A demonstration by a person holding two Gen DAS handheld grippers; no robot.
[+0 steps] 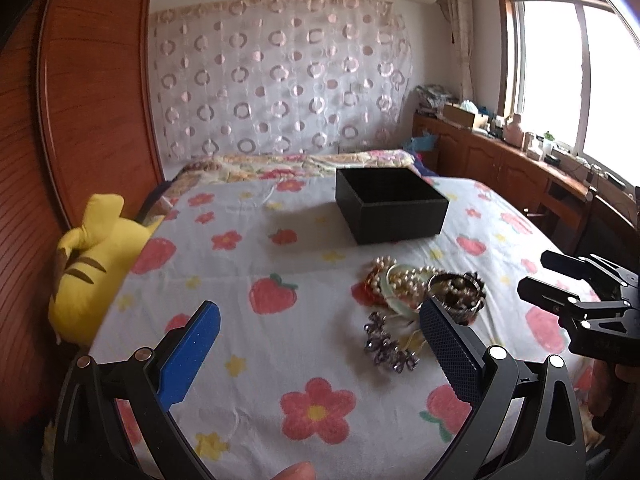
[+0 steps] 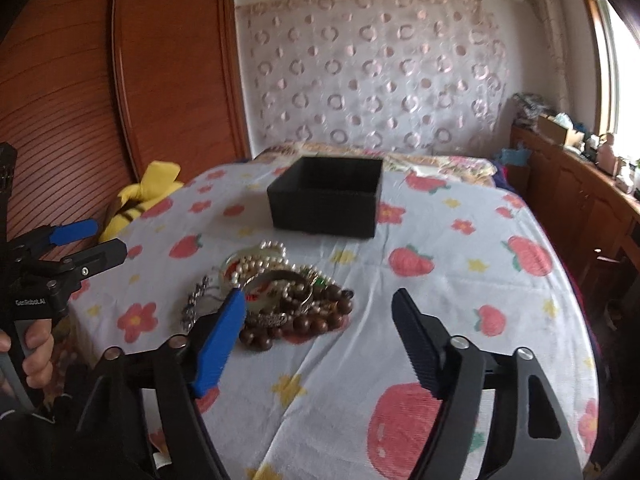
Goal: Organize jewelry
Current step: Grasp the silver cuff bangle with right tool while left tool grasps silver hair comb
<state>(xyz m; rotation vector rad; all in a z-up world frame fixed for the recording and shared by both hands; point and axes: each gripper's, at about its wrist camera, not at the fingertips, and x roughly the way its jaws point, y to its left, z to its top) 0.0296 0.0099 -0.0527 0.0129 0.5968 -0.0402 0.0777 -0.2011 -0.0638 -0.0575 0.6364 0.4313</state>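
Note:
A heap of jewelry [image 1: 424,288] lies on the flowered sheet: pearl strands, a pale green bangle, metal bangles and dark wooden beads [image 2: 316,320]. A purple crystal bracelet [image 1: 386,346] lies apart at the heap's near side. Behind it stands an open black box [image 1: 390,204], also seen in the right wrist view [image 2: 328,200], with nothing visible inside. My left gripper [image 1: 320,312] is open above the sheet, its right finger just in front of the heap. My right gripper [image 2: 320,300] is open too, its blue finger over the heap's near left edge. Neither holds anything.
A yellow plush toy [image 1: 92,264] lies at the bed's left edge against the wooden wardrobe [image 1: 92,100]. A low wooden cabinet [image 1: 520,168] with clutter runs under the window on the right. A patterned quilt [image 1: 296,164] lies folded behind the box.

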